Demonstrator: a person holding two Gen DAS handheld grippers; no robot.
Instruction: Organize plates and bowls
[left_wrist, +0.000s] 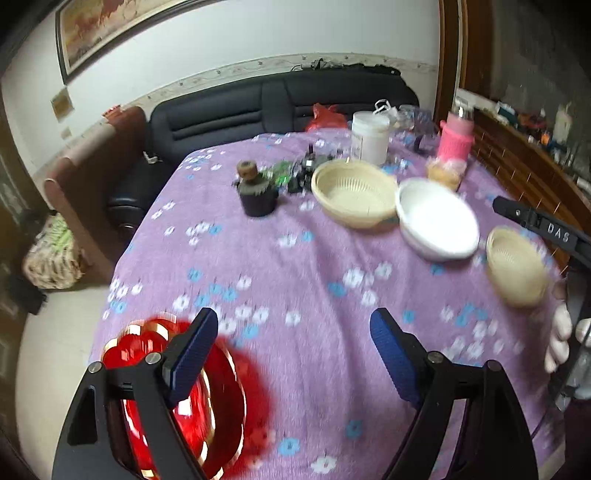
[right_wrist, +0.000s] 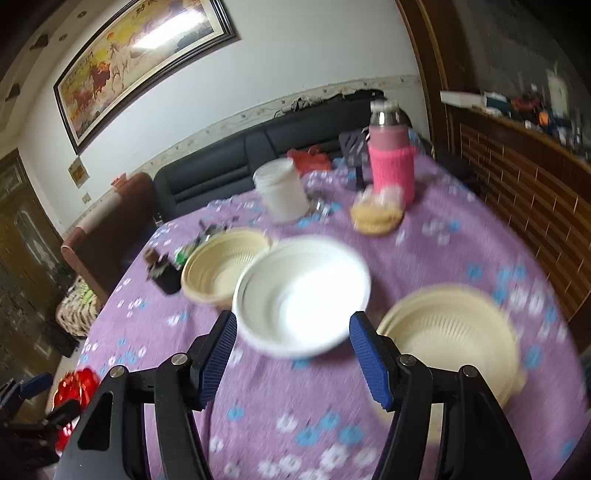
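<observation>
A stack of shiny red plates with gold rims (left_wrist: 221, 406) lies at the near left edge of the table, also seen in the right wrist view (right_wrist: 75, 391). My left gripper (left_wrist: 294, 314) is open. Its left finger hangs over the red plates, and only cloth shows between the jaws. A white bowl (left_wrist: 436, 221) sits between two beige slotted baskets, one behind it (left_wrist: 354, 192) and one to its right (left_wrist: 517, 266). My right gripper (right_wrist: 293, 317) is open just short of the white bowl (right_wrist: 303, 295). The pads do not touch the bowl. The right-hand basket (right_wrist: 454, 332) lies beside its right finger.
A purple flowered cloth (left_wrist: 295, 266) covers the table. At the back stand a pink-sleeved flask (right_wrist: 391, 166), a white tub (right_wrist: 282, 190), a bag of food (right_wrist: 376, 214), a dark corked jar (left_wrist: 256, 192) and small clutter. A dark sofa (left_wrist: 258, 107) lies beyond, and a wooden cabinet (left_wrist: 517, 155) stands on the right.
</observation>
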